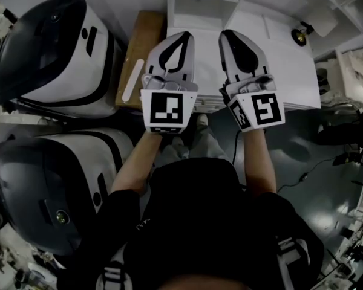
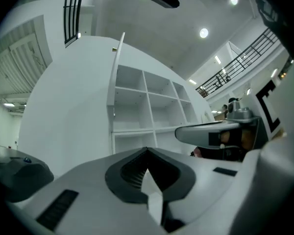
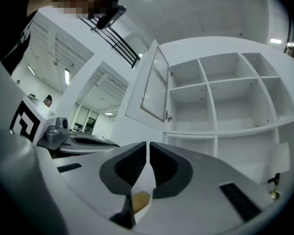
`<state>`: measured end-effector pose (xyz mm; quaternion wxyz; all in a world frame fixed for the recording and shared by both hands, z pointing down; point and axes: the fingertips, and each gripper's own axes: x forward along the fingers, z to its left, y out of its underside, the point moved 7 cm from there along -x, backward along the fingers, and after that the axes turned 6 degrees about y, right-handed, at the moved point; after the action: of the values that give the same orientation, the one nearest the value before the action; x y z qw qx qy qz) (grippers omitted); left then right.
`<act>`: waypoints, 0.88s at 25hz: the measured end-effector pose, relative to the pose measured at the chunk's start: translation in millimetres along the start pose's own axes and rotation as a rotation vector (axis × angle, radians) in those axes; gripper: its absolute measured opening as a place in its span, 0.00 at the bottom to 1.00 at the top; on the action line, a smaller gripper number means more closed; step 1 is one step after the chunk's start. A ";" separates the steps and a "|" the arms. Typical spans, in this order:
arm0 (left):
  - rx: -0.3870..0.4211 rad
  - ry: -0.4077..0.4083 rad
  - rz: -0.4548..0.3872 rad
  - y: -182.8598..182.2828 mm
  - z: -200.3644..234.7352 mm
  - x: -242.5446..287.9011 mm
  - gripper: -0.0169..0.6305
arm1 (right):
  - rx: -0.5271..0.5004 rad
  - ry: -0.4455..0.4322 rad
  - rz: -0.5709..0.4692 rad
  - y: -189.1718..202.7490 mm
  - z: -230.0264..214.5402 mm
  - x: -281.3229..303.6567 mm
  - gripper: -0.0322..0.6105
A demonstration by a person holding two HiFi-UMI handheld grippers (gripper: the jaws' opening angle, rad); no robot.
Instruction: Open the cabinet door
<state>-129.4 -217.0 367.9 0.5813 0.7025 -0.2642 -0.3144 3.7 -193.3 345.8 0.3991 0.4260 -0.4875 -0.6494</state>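
support: grey floor (image 1: 317,144) | on it: white cabinet (image 1: 278,59) (open shelves), black cable (image 1: 302,177)

The cabinet (image 3: 235,104) is painted white, the board (image 1: 142,53) beside it brown; black-and-white squares are printed on the left gripper (image 1: 183,38) and right gripper (image 1: 228,36).

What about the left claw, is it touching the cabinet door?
Apart. In the left gripper view the cabinet door stands well beyond the shut left gripper.
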 end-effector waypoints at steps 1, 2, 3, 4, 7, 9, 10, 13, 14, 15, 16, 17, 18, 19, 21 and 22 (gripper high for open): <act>-0.013 0.000 0.019 7.3 -3.6 0.2 0.04 | -0.003 0.012 0.026 8.3 -2.2 -4.1 0.11; -0.023 0.000 0.038 13.6 -7.8 0.7 0.04 | 0.003 0.028 0.051 16.5 -5.7 -8.8 0.11; -0.035 0.001 0.057 19.2 -12.9 1.2 0.04 | 0.013 0.045 0.074 24.2 -9.5 -14.3 0.10; -0.050 0.005 0.073 24.6 -18.2 1.6 0.04 | 0.020 0.063 0.095 31.2 -12.9 -19.6 0.10; -0.077 0.027 0.096 36.2 -30.3 2.9 0.04 | 0.027 0.101 0.143 47.7 -16.7 -29.5 0.09; -0.064 0.040 0.101 40.0 -36.2 3.4 0.04 | 0.029 0.116 0.165 55.4 -15.4 -33.0 0.09; -0.048 0.045 0.101 41.5 -39.8 3.8 0.04 | 0.028 0.121 0.173 57.9 -14.5 -34.1 0.09; -0.017 0.066 0.095 44.9 -52.6 7.5 0.04 | 0.016 0.119 0.185 60.5 -11.5 -35.3 0.09; -0.023 0.074 0.093 45.4 -55.6 9.5 0.04 | 0.006 0.116 0.187 60.7 -10.7 -35.1 0.09; -0.032 0.080 0.091 45.8 -57.6 11.3 0.04 | -0.001 0.114 0.190 61.1 -10.2 -34.9 0.09; -0.041 0.084 0.087 45.7 -58.7 12.8 0.04 | -0.003 0.114 0.192 61.4 -10.1 -34.6 0.09; -0.047 0.088 0.081 45.4 -59.2 13.9 0.04 | -0.004 0.114 0.192 61.5 -9.9 -34.2 0.09; -0.051 0.092 0.077 45.0 -59.4 14.7 0.04 | -0.005 0.114 0.191 61.3 -9.9 -33.7 0.09; -0.053 0.097 0.076 45.1 -59.5 15.2 0.04 | -0.007 0.115 0.189 61.1 -10.0 -33.3 0.09; -0.059 0.103 0.078 46.2 -59.2 15.7 0.04 | -0.010 0.117 0.189 60.8 -10.5 -33.2 0.09; -0.066 0.103 0.078 47.2 -58.6 15.9 0.04 | -0.013 0.118 0.189 60.4 -10.9 -32.9 0.09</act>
<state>-75.2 -199.2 419.5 0.6288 0.6872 -0.2507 -0.2637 30.7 -178.3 408.3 0.4891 0.4129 -0.4972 -0.5858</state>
